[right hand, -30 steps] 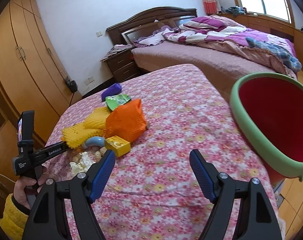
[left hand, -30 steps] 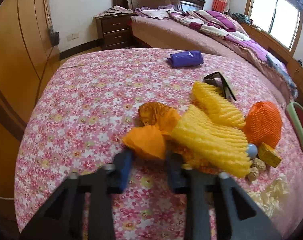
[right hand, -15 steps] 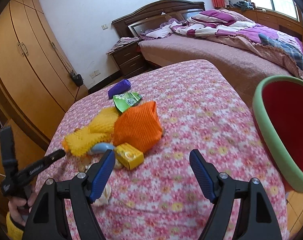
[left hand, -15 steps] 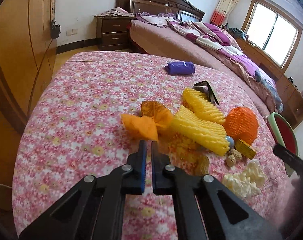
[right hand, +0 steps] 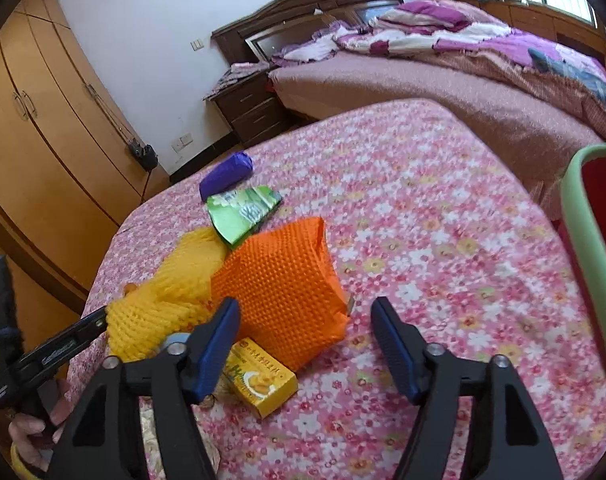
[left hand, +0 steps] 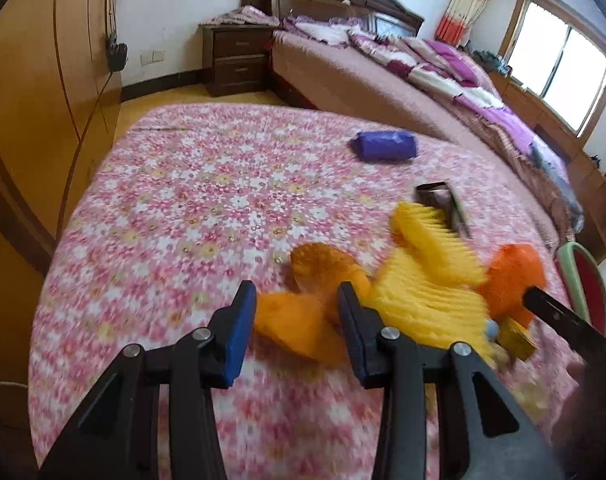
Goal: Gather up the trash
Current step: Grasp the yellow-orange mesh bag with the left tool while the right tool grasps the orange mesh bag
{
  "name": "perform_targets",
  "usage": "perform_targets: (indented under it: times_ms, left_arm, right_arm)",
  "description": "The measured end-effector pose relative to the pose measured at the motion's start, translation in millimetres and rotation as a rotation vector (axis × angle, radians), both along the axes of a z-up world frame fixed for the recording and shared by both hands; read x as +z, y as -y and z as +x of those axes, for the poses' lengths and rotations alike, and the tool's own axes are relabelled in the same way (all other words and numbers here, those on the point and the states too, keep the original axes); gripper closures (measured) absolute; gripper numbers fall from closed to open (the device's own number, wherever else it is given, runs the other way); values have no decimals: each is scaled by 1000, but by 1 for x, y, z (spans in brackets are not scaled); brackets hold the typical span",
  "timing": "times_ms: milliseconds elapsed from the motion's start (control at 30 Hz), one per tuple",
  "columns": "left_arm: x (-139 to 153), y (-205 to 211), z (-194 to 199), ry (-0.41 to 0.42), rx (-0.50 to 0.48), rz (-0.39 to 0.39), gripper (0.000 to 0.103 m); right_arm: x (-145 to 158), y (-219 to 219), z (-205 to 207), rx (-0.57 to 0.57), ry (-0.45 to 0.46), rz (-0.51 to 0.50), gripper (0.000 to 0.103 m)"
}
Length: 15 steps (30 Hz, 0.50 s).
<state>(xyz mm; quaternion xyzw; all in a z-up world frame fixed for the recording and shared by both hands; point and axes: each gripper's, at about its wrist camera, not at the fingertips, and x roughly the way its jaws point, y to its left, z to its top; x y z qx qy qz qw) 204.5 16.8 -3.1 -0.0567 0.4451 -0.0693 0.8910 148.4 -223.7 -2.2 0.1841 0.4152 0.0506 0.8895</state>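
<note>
Left wrist view first: the left gripper point(left hand: 297, 312) has its blue-padded jaws spread apart, and a crumpled light-orange foam net point(left hand: 299, 326) lies between them on the pink floral bedspread point(left hand: 191, 200); whether the pads touch it is unclear because of motion blur. Just beyond it sits a darker orange crumpled wrapper point(left hand: 317, 260). To the right lie two yellow ribbed foam fruit sleeves point(left hand: 431, 276), with a bright orange foam net bag point(left hand: 511, 276) past them and a small yellow carton point(left hand: 517, 340) at its near edge. A dark foil wrapper point(left hand: 443, 200) lies behind the yellow sleeves, and a purple soft packet point(left hand: 385, 146) sits well apart, farther up the bedspread. The green-rimmed red bin point(left hand: 581, 280) shows at the right edge.

Right wrist view: the right gripper point(right hand: 305, 340) is spread wide and grasps nothing; its jaws hover over the bedspread on either side of the near corner of the orange foam net bag point(right hand: 283, 280). The yellow carton point(right hand: 261, 382) lies just beside the left finger, touching the bag. The yellow sleeves point(right hand: 171, 292) lean against the bag's left side, a green foil packet point(right hand: 241, 212) lies behind it, and the purple packet point(right hand: 225, 176) is just beyond that. The bin's green rim point(right hand: 583, 240) stands at the right, well apart from the pile.
</note>
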Motion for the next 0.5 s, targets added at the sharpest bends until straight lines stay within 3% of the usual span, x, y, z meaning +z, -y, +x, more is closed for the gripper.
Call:
perform_targets:
  times_ms: [33,167,300,367,400,500]
  left_arm:
    - [-2,1,3,-2,-6,-7,54]
    - [-1,10,9,18,-29,-11,53]
    - [-5,19,10,4,-61,-59,53]
    - [-8,22,11,-12,-77,-99,59]
    - [-10,23,11,-11,-79,-112,71]
    - [-7,23,7,9,-75,-138,78]
  right_arm:
    - [-4,-1,2,3,-10,4,36]
    - [-5,-7,1,9,10,-46,41]
    - [-6,-7,0,6,13,-52,56]
    - [-6,-6,0,16,10,-44,67]
    - [-6,-6,-1,25,9,-37,74]
    - [-4,-7,-5,45,18,-10,88]
